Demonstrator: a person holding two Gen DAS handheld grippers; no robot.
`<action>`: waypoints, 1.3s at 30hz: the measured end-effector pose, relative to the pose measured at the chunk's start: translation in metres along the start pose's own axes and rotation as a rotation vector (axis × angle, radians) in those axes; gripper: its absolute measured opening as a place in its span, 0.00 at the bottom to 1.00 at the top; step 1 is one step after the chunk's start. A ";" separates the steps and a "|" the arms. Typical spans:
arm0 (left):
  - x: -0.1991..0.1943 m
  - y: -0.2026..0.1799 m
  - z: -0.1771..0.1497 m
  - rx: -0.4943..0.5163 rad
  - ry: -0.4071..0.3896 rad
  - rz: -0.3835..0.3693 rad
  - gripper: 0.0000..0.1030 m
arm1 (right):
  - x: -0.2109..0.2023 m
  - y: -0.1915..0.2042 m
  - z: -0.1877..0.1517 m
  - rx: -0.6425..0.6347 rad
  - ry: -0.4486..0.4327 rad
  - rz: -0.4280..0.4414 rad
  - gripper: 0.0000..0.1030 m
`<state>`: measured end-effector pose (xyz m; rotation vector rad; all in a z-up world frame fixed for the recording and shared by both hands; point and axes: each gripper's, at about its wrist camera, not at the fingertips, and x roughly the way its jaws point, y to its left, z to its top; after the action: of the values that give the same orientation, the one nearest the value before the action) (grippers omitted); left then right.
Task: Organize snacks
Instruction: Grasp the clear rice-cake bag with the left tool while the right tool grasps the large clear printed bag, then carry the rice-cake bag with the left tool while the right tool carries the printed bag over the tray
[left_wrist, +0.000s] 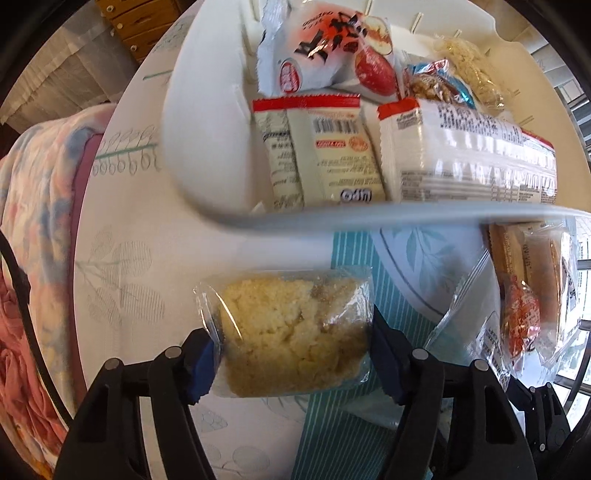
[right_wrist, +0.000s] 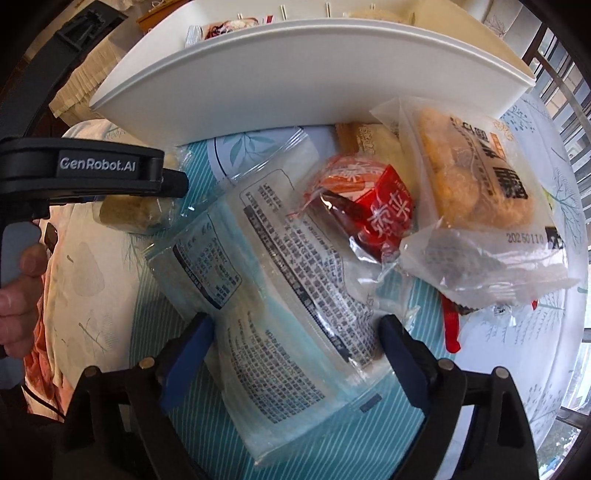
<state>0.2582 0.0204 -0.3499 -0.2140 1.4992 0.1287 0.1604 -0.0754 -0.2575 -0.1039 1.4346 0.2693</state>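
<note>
Taking the white bin (left_wrist: 207, 122) as the landmark and working from left to right: the left tool (left_wrist: 293, 363) is gripping a clear-wrapped crumbly cake (left_wrist: 295, 332) between its blue pads, and it is hovering just in front of the bin's near rim, over the desk (left_wrist: 122, 266) with its leaf-print cloth. Inside the bin, several packets are already lying side by side: a red-and-white pouch (left_wrist: 325, 55) at the back, and two white wrapped bars (left_wrist: 321, 155) toward the front.

To the right of the cake, in front of the bin's near wall, the right tool (right_wrist: 295, 354) is standing wide, its fingers straddling a large clear bag with printed text (right_wrist: 280, 280) that is lying flat on the desk; the pads do not appear to be pressing on it yet. Further right, a red-wrapped snack (right_wrist: 384, 210) and a bag of golden biscuits (right_wrist: 476, 184) are waiting in a loose pile against the bin's front wall.

The step in hand looks like carrying the cake into the bin. The next move probably calls for lifting it over the rim and releasing it into a free spot, while the right tool closes on the printed bag.
</note>
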 end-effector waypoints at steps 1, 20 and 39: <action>0.000 0.001 -0.003 -0.010 0.015 0.001 0.67 | 0.000 0.000 0.001 0.005 0.013 0.004 0.84; -0.100 0.041 -0.052 -0.045 0.023 -0.031 0.67 | -0.018 -0.001 -0.015 0.165 0.200 0.141 0.57; -0.223 0.076 -0.028 -0.091 -0.242 -0.165 0.67 | -0.122 0.009 0.016 0.080 0.013 0.129 0.54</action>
<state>0.1989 0.0988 -0.1342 -0.3810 1.2308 0.0877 0.1602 -0.0776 -0.1342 0.0524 1.4655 0.3172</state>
